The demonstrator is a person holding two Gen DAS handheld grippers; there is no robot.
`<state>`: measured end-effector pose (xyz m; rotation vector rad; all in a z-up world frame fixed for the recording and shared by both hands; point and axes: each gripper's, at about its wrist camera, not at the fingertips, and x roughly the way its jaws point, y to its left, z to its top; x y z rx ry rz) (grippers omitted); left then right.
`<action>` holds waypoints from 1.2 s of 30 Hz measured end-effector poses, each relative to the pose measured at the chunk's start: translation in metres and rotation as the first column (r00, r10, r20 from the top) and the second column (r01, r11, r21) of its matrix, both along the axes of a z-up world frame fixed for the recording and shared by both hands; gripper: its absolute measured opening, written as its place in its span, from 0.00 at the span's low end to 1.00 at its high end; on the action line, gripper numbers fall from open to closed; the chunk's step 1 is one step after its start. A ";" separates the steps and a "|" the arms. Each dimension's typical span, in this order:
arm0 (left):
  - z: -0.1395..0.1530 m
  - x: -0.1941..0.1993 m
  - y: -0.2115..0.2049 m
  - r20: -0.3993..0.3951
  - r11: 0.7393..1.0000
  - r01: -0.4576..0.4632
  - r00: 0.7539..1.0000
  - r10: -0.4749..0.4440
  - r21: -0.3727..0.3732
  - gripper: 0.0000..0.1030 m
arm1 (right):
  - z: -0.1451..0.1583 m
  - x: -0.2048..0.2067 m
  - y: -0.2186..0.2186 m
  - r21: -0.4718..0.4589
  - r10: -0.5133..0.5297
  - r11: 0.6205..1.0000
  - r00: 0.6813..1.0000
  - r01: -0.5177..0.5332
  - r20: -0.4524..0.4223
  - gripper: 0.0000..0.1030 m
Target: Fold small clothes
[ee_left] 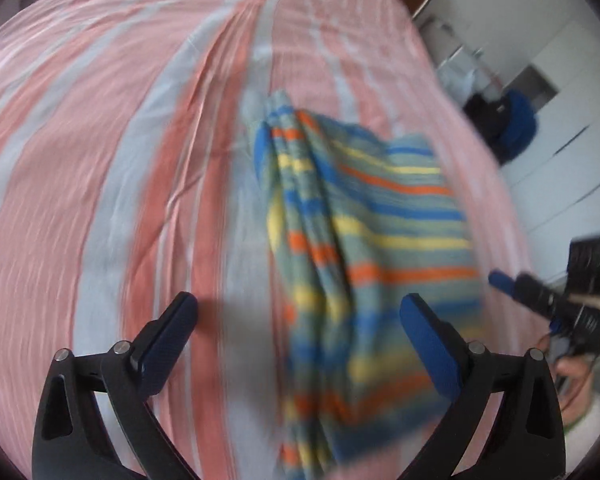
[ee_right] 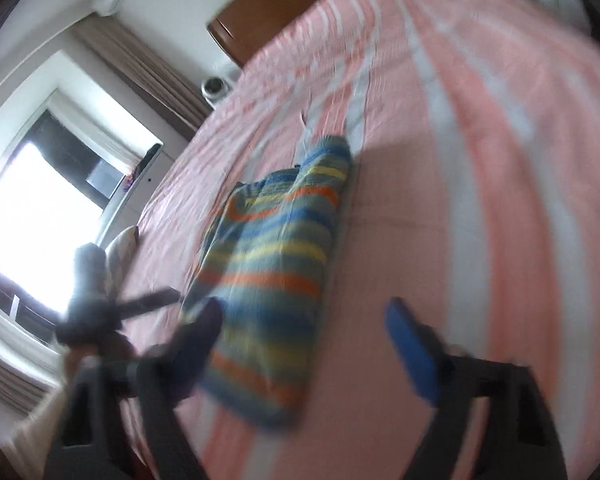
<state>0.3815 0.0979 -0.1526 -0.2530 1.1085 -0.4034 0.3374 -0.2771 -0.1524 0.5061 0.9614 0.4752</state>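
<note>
Both views were heavily smeared with blur. The striped garment lay on the bed, folded into a rough rectangle, with bands of blue, yellow, orange and grey-green. From the left wrist view, one long side of it was bunched into lengthwise folds while the rest lay flatter. The bed was covered by a sheet in broad pink and white stripes, wrinkled in places.

The left gripper hung above the near end of the garment with its jaws spread wide. One blue pad sat over bare sheet and the other over the garment's edge. Nothing was held between them, and whether the pads touched the cloth could not be told.

The right gripper also stood with its jaws well apart and empty, the garment's near corner lying below the gap. In the left wrist view it showed at the far right edge, beside the garment, with a hand behind it.

A window with curtains glared bright off to one side, and a brown headboard stood at the far end of the bed.
</note>
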 end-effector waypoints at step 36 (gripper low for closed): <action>0.136 -0.195 -0.051 0.660 0.793 -0.529 0.716 0.227 0.302 1.00 | 0.117 -0.159 0.059 -0.555 0.010 0.765 0.856 0.326 0.516 0.96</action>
